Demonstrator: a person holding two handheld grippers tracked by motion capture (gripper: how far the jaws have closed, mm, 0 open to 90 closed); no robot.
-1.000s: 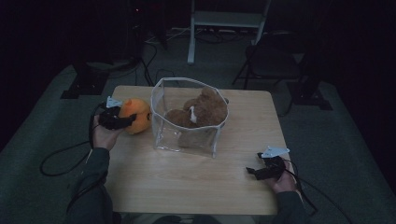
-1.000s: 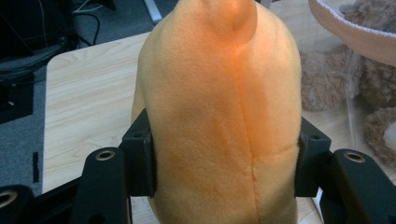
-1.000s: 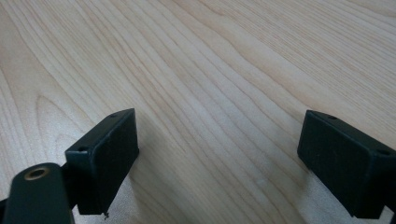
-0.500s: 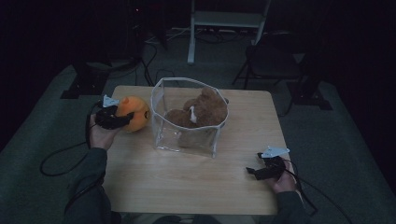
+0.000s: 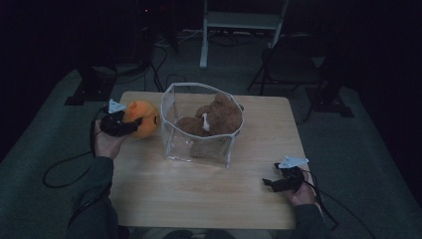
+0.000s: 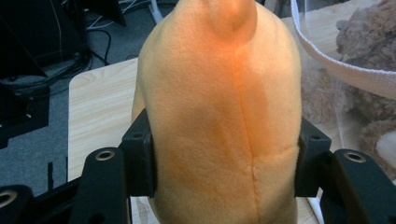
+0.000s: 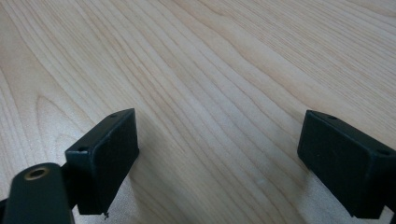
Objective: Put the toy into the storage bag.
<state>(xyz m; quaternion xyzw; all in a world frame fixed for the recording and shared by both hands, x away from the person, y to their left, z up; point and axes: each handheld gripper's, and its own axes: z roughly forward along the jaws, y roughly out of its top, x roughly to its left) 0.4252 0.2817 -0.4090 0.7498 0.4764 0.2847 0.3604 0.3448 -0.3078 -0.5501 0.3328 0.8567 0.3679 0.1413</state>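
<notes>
An orange plush toy hangs just above the left end of the wooden table, left of a clear bin. My left gripper is shut on the orange plush toy, with its pads pressing into both sides. A brown teddy bear lies inside the bin, whose white rim and the bear appear at the right of the left gripper view. My right gripper rests open near the table's front right corner, with bare wood between its jaws.
A black cable trails from the left gripper over the table's left edge to the floor. Behind the table stand a white frame, a dark folding chair and dark stands. The surroundings are dim.
</notes>
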